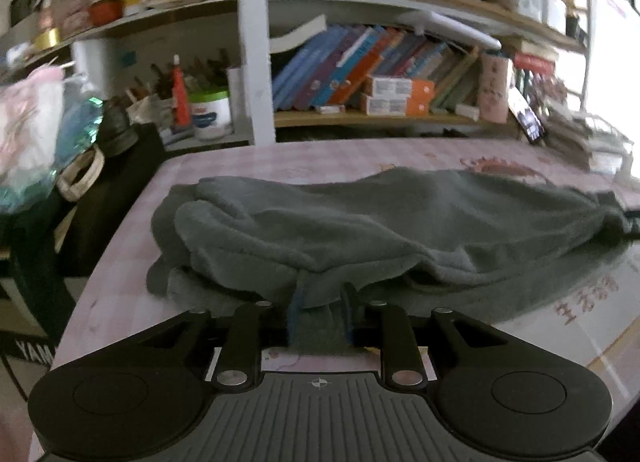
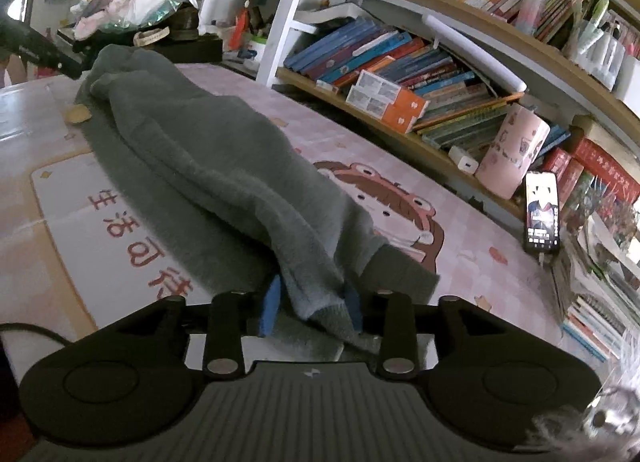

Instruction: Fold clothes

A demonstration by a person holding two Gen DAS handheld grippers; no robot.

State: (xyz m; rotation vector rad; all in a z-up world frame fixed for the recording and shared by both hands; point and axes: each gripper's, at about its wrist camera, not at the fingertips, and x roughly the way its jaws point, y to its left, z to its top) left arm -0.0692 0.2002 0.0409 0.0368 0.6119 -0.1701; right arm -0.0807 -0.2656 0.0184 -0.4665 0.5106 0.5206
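A grey fleece garment (image 1: 360, 229) lies stretched in a long bundle across the pink patterned table (image 1: 120, 302). My left gripper (image 1: 320, 314) is shut on the garment's near edge, with fabric pinched between its blue pads. In the right wrist view the same garment (image 2: 208, 165) runs away toward the far left. My right gripper (image 2: 312, 302) is shut on the garment's other end, near its ribbed cuff (image 2: 400, 274).
A bookshelf (image 2: 420, 73) full of books runs along the table's far side. A pink cup (image 2: 512, 149) and an upright phone (image 2: 542, 217) stand by it. Bags and a black object (image 1: 116, 133) crowd the left end. A small tan scrap (image 2: 78, 114) lies on the table (image 2: 500, 294).
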